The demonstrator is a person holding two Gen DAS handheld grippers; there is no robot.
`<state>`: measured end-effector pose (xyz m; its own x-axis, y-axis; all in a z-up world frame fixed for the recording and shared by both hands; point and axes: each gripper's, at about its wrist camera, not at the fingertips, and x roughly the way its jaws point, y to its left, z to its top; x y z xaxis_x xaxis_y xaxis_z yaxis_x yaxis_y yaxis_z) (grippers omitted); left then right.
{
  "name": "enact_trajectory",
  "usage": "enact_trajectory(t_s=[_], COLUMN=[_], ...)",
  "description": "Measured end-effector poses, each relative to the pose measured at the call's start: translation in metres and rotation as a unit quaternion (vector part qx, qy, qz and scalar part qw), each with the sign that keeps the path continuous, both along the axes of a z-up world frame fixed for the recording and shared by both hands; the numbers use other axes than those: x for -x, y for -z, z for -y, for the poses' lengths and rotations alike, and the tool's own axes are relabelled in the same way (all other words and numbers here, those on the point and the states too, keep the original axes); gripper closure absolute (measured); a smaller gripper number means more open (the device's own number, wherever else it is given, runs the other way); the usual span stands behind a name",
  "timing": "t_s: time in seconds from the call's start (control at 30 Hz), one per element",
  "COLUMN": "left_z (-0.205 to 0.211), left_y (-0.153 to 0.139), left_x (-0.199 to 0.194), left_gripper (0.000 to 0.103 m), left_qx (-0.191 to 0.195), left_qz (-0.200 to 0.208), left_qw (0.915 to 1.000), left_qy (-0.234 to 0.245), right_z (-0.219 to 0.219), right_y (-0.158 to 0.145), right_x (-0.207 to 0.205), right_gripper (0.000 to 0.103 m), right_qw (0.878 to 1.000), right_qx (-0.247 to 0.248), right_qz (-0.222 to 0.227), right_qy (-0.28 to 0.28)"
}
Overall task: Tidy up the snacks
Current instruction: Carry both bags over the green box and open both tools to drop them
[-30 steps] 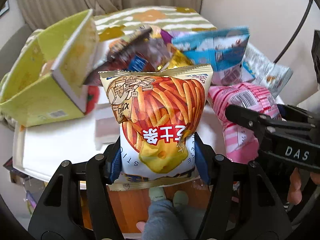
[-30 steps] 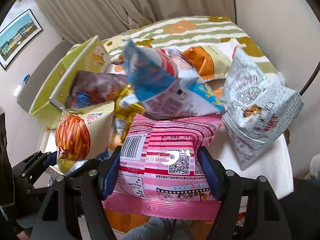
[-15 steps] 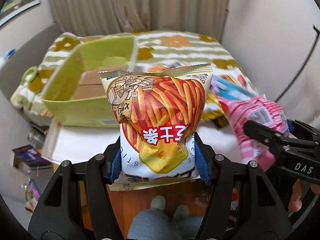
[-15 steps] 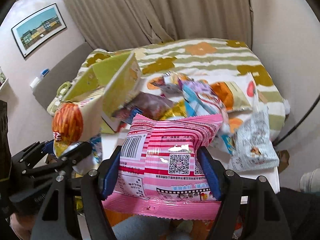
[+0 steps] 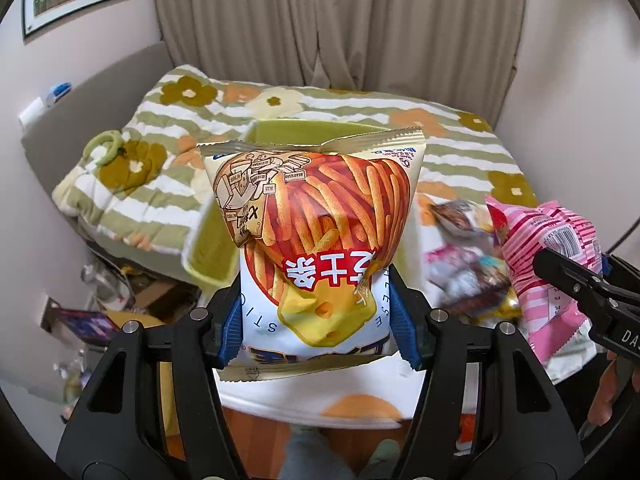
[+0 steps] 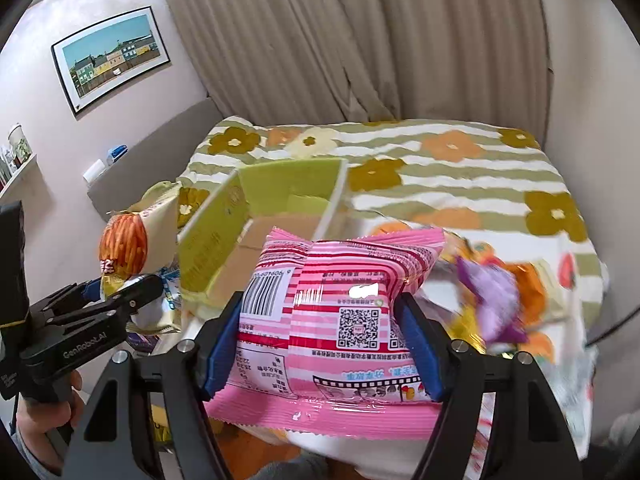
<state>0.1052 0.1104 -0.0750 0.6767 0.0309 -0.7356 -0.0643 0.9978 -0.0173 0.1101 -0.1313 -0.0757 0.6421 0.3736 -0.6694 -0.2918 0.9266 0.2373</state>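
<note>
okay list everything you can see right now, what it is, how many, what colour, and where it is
cheese stick bag: one, orange and white, held in the left tool
pink snack bag: one, pink striped, held in the right tool
box: one, green, open, on the table behind both bags
loose snack packets: several, mixed colours, blurred, on the table to the right
table: one, white
bedspread: one, green-striped with flowers, behind the table
curtain: one, beige, back wall
framed picture: one, on the left wall
left tool: black, blue pads, shut on the cheese stick bag
right tool: black, blue pads, shut on the pink snack bag
</note>
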Motion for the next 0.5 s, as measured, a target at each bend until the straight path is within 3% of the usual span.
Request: enact_trajectory(t_s=[0.27,0.43,0.5], left_z=[-0.055,-0.067,-0.067], left_y=[0.031,0.059,0.069], left_x=[-0.085,-0.123,-0.133], left_gripper=[0.045,0.045,0.041], left_qx=[0.007,0.013,0.012], left_qz=[-0.052,-0.092,-0.102], left_qw=[0.9983,0.9937,0.992], left_qy=[0.027,0.062,0.073], right_z=[-0.084,-0.106,-0.11], right_y=[0.01,0.02,0.027], right_x=[-0.06,-0.084,-0.092], right_gripper=[0.033,0.033,0.033], right_qw=[1.0,0.999,0.998], right_qx=[0.011,0.022,0.026], right_qz=[-0.015,-0.039,-0.052], right_qy=[-0.006,0.02,0.034])
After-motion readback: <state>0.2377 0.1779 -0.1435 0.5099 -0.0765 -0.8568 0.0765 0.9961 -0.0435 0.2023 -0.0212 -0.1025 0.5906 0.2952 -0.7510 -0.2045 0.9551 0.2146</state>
